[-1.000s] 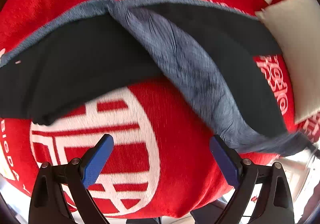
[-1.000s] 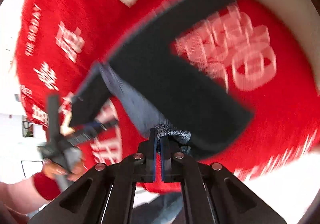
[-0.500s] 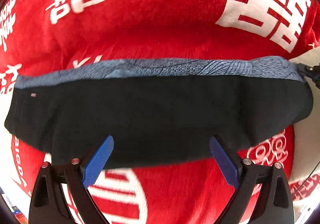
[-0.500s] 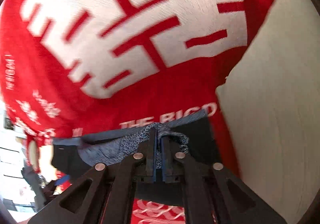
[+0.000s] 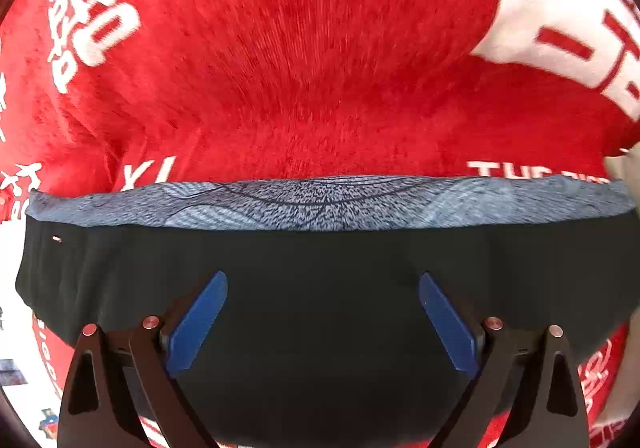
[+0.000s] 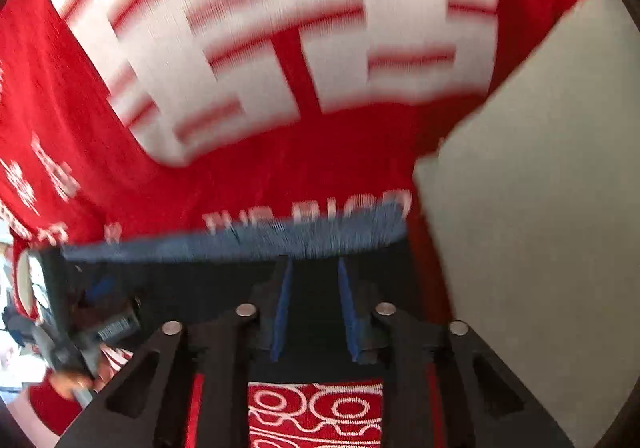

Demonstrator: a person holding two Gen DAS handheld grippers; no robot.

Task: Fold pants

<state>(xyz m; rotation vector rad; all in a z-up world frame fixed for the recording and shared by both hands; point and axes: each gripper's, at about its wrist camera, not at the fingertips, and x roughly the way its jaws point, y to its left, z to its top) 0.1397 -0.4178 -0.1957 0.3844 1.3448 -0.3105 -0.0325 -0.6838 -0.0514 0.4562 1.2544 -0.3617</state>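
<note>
Pants (image 5: 320, 288): dark, lying flat as one long doubled band on the red blanket (image 5: 320, 68). A strip of blue-grey inner fabric (image 5: 320, 204) shows along the far edge, so the upper layer sits a little short of the lower one. Near edges not fully visible under your tools.

Judgement: the lengthwise fold, one leg over the other, looks laid down. What is left, as far as the views show, is the crosswise folding to shorten the band, and perhaps evening up that offset edge first.

Your left gripper (image 5: 322, 308): fingers spread wide above the middle of the band, nothing between them, no cloth pinched.

Your right gripper (image 6: 314, 304): over the band's end nearest the blanket's edge. Jaws opening, gap narrow; dark cloth lies beneath and between the pads but they do not appear to press on it. View is motion-blurred, so contact at the tips is hard to call.

Outward: blanket carries large white characters and lettering. Pale bare surface (image 6: 540, 188) beyond the blanket's edge, just beside the pants' end. In the right wrist view your other hand (image 6: 72, 380) and its tool show at the lower left.
</note>
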